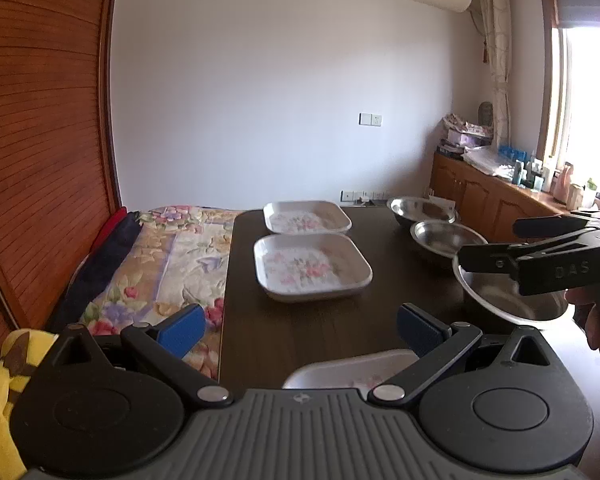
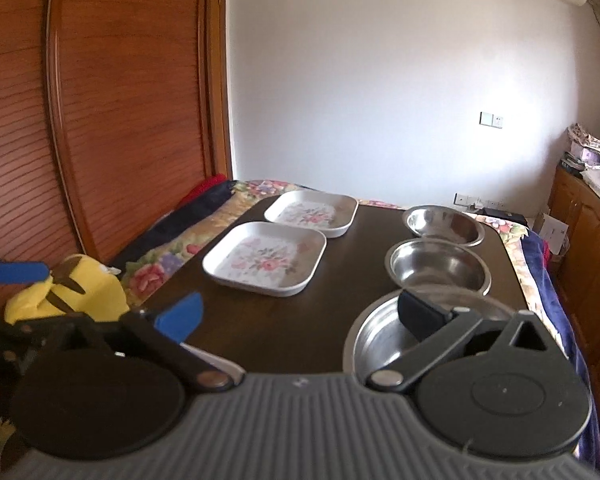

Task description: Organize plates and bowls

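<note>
On the dark table [image 1: 300, 340] two white floral square plates [image 1: 312, 266] [image 1: 307, 217] lie one behind the other. A third plate [image 1: 352, 368] lies just under my left gripper [image 1: 300, 330], which is open and holds nothing. Three steel bowls line the right side: far [image 2: 444, 224], middle [image 2: 440, 266] and near [image 2: 380, 336]. My right gripper [image 2: 300, 316] is open, its right finger hanging over the near bowl with nothing pinched. In the left wrist view the right gripper [image 1: 490, 242] hovers above that near bowl [image 1: 508, 296].
A bed with a floral cover [image 1: 172, 264] flanks the table's left side, backed by a wooden slatted wardrobe [image 2: 120, 100]. A yellow plush toy [image 2: 66, 288] lies at the near left. Wooden cabinets [image 1: 480, 196] with clutter stand at the right, under a window.
</note>
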{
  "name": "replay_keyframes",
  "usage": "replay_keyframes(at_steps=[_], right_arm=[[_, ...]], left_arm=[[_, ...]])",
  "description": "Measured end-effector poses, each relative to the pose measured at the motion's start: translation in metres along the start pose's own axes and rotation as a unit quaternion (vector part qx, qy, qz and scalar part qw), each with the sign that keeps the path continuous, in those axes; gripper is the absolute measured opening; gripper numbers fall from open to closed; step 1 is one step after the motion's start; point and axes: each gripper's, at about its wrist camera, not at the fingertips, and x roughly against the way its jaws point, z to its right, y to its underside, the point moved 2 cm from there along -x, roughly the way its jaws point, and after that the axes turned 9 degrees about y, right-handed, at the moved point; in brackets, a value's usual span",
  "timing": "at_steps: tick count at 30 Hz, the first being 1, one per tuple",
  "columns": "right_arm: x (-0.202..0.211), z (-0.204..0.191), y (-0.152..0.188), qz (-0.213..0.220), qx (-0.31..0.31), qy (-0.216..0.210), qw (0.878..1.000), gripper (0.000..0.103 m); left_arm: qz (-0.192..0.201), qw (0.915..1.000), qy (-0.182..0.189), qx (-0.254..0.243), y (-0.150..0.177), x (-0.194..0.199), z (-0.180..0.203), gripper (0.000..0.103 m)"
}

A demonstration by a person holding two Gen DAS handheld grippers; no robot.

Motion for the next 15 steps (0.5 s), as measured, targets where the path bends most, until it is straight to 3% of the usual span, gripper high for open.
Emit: replay_keyframes(at_steps=[4,9,15], right_arm=[[-0.006,0.004,-0.012,0.017,0.004,-0.008,1.000,0.103],[-0.022,0.011,-0.024,0.002,0.014,0.001,1.000,0.103],[-0.043,0.016,-0.042,-0.026,-0.003,-0.028,0.999,0.103]], left_arm=[[-0.003,0.9999,0.009,0.008,-0.013,-0.013,-0.011,0.103],[-0.008,0.9998,0.018,0.010,-0.030,-0.026,-0.018,0.103],[-0.019,0.9996,0.017,0.009,-0.045,-0.047,-0.030,0.103]])
